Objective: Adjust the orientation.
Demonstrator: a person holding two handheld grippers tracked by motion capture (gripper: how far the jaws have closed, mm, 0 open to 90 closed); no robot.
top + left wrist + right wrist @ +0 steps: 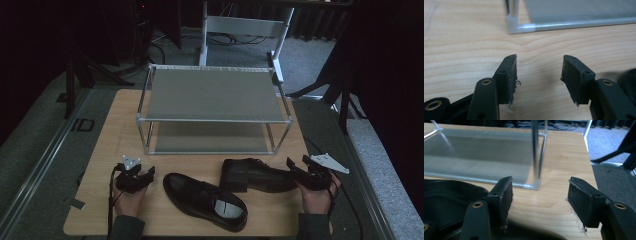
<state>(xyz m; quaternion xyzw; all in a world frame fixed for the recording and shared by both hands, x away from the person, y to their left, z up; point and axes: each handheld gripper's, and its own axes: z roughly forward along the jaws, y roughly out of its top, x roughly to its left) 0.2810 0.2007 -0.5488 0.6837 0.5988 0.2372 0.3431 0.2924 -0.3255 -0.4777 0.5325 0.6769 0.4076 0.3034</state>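
Two glossy black lace-up shoes lie on the table [100, 150] near the rack [212, 95]: one [205, 200] in the middle, one [257, 175] to its right. Left gripper [150, 172] and right gripper [291, 164] both spread, empty.

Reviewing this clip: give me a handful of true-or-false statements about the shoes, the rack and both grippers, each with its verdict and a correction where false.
1. Both black shoes lie on the wooden table, in front of the rack. True: the left shoe and the right shoe are both there.
2. One shoe already sits on the rack's top shelf. False: both shelves are bare.
3. The left gripper is clamped on a shoe. False: in the left gripper view its jaws stand apart over bare wood.
4. The right gripper is open. True: its jaws stand wide apart beside the right shoe.
5. The rack has two shelves. True.
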